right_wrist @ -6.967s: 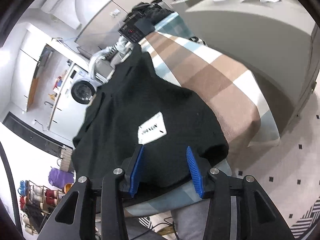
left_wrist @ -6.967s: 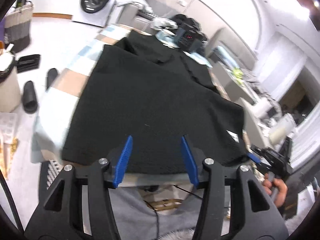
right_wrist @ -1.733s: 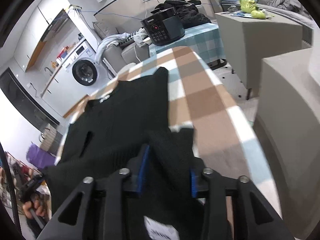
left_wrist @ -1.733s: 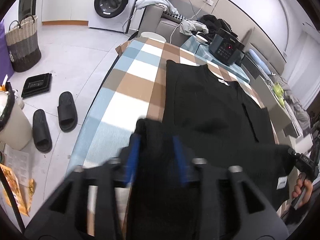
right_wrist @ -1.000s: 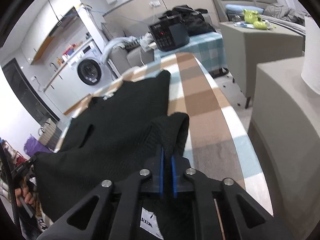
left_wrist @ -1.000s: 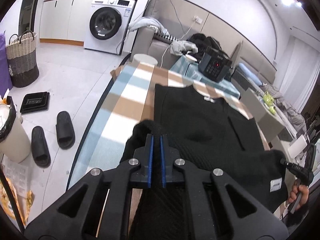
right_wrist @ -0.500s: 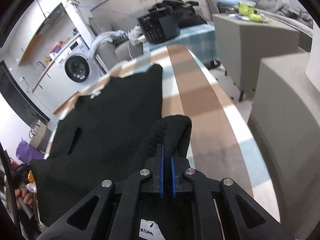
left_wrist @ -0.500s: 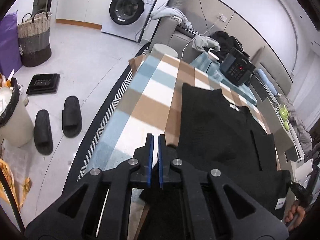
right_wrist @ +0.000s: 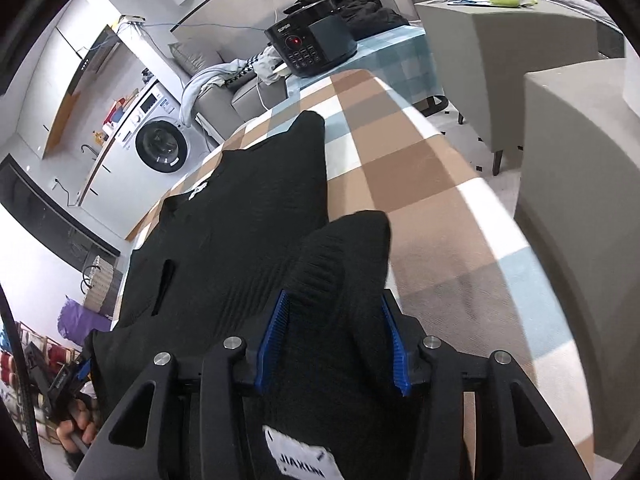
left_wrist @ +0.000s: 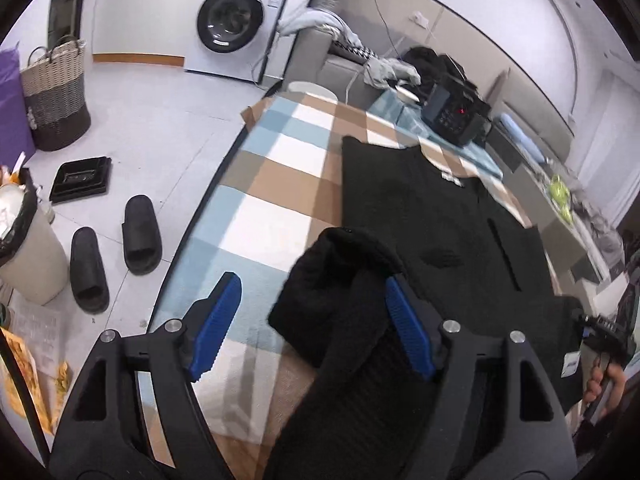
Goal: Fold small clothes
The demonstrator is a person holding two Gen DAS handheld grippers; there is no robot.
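Observation:
A black knitted garment (left_wrist: 432, 216) lies on a table covered with a checked cloth (left_wrist: 280, 184); its near hem is folded up over the body. My left gripper (left_wrist: 308, 300) is open, and the released hem corner (left_wrist: 344, 276) sits bunched between its blue fingers (left_wrist: 218, 312). In the right wrist view the garment (right_wrist: 240, 220) lies on the checked cloth (right_wrist: 420, 168). My right gripper (right_wrist: 332, 312) is open too, with the other hem corner (right_wrist: 352, 248) loose between its fingers (right_wrist: 276, 320). A white label (right_wrist: 300, 460) shows near its base.
A black cooker (left_wrist: 456, 116) stands past the table's far end, also seen in the right wrist view (right_wrist: 312, 44). A washing machine (left_wrist: 236, 20), a basket (left_wrist: 56, 100), slippers (left_wrist: 140, 232) and a bin (left_wrist: 24, 248) are at the left. Grey cabinets (right_wrist: 580, 200) stand at the right.
Both grippers were shut on the hem corners half a second ago and have now opened, letting the folded hem rest on the garment.

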